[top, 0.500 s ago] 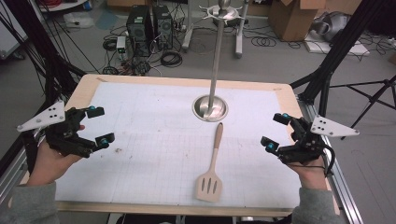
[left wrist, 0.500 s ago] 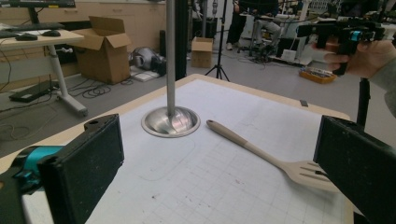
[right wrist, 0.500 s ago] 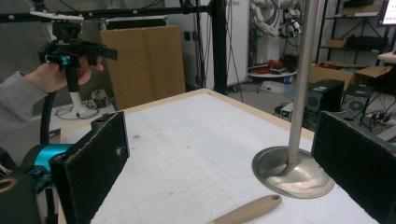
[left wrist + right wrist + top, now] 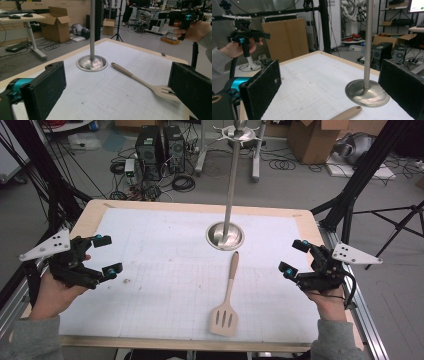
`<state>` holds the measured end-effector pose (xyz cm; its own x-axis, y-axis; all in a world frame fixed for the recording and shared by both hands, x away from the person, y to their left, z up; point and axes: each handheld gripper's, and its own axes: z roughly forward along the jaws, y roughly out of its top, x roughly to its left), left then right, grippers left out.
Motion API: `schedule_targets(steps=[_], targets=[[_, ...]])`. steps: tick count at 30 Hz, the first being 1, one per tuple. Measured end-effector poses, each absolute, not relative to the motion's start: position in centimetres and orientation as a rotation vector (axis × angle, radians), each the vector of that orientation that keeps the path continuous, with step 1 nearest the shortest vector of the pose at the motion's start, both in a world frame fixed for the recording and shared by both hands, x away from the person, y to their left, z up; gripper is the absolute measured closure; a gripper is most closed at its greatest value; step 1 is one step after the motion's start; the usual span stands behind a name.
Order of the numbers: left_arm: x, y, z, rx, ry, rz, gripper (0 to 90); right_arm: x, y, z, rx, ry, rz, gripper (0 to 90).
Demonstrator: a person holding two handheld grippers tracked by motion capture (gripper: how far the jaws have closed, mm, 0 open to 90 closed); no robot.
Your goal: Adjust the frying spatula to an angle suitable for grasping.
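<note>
A beige slotted spatula lies on the white gridded mat, blade toward the front edge and handle tip toward the round steel base of an upright metal pole. My left gripper hovers open over the mat's left edge, jaws wide apart with nothing between them. My right gripper is held open at the mat's right side, also empty. The left gripper view looks past both jaws at the spatula and base. The right gripper view catches the handle tip and base.
The mat covers a wooden tabletop with metal rails along its sides. The pole carries a hooked rack at its top. Computer cases, cables, cardboard boxes and black tripod legs stand on the floor behind and beside the table.
Both grippers stay about where they were, still open. The spatula has not moved.
</note>
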<state>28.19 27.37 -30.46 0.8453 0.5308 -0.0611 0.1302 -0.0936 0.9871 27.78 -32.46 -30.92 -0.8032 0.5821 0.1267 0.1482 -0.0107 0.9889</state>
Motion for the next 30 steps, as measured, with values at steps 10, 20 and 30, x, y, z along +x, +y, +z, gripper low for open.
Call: schedule_targets(steps=[10, 20, 30], targets=[[28.3, 27.0, -30.6, 1.661, 0.523, 0.355, 2.2, 28.2, -32.1, -32.0, 0.741, 2.014, 1.870, 31.0], [28.4, 26.9, -30.9, 1.668, 0.531, 0.349, 2.2, 28.7, -31.2, -33.0, 0.705, 2.093, 1.835, 52.8], [28.5, 26.9, -31.1, 1.675, 0.539, 0.347, 2.1, 28.9, -30.8, -34.4, 0.673, 2.122, 1.859, 81.3]])
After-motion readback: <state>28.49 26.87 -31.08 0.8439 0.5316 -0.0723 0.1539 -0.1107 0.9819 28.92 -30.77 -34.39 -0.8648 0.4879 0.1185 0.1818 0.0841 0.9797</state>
